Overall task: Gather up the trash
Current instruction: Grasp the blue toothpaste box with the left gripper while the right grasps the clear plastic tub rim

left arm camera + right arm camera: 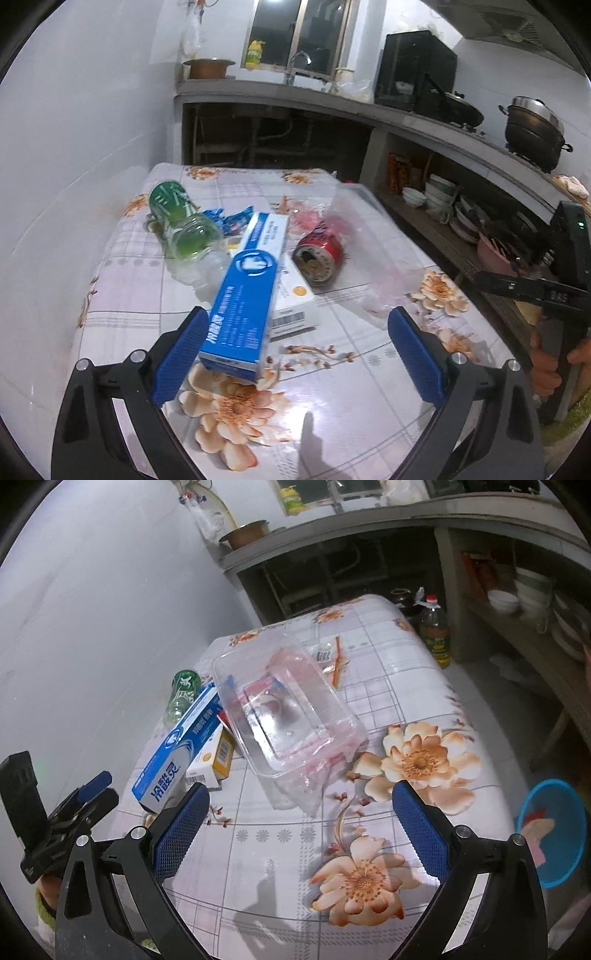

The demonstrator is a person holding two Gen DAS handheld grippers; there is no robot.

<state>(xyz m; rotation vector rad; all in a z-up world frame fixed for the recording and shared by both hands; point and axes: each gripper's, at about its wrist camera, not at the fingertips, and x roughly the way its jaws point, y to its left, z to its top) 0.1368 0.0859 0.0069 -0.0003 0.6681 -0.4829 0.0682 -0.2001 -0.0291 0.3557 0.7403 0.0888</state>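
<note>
A blue toothpaste box lies tilted across a white carton on the flowered table. Its near end sits just inside the left finger of my left gripper, which is open and touches nothing. Behind it are a crushed red can, a green plastic bottle on its side and a blue wrapper. My right gripper is open above bare tablecloth. A clear plastic container on a crumpled clear bag lies ahead of it, with the toothpaste box to its left.
The table stands against a white wall on the left. A kitchen counter with shelves of bowls runs behind and to the right. An oil bottle and a blue basket sit on the floor to the right.
</note>
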